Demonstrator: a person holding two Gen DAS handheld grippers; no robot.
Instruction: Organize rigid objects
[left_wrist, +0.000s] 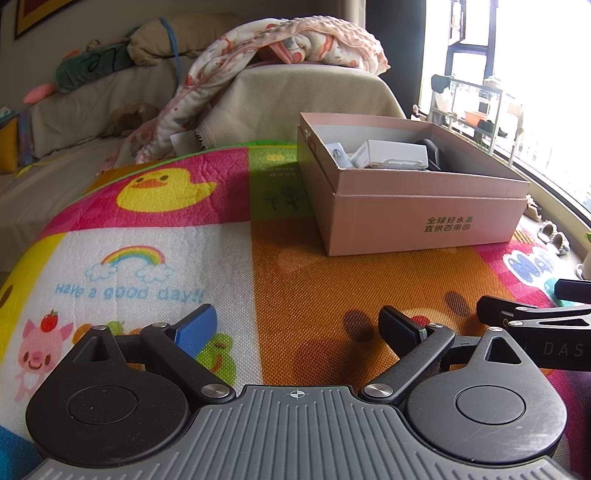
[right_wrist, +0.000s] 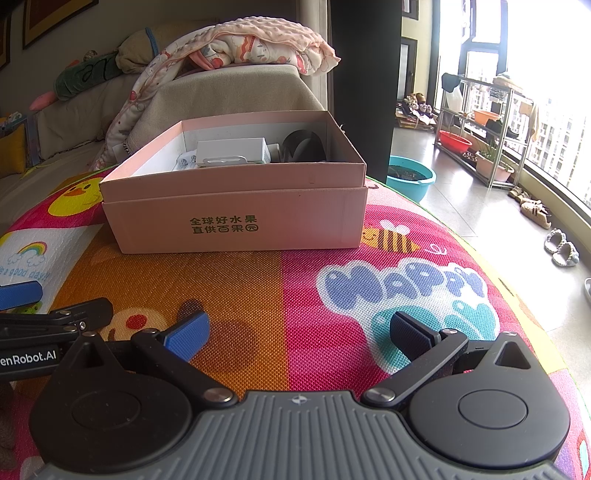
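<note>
- The left claw (left_wrist: 297, 330) and right claw (right_wrist: 299, 334) are both wide open, holding nothing.
- Bare play mat (right_wrist: 280, 295) lies between them and the pink box (right_wrist: 236, 218).

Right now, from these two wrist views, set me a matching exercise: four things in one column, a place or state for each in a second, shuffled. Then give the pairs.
Column 1
1. pink cardboard box
2. white carton
3. left gripper
4. teal basin

Column 2
A. on the tiled floor past the play mat
B. open, holding nothing
C. lying inside the box
D. standing on the mat, lid off

Pairs: 1-D, 2-C, 3-B, 4-A

The right gripper is open and empty as well.
</note>
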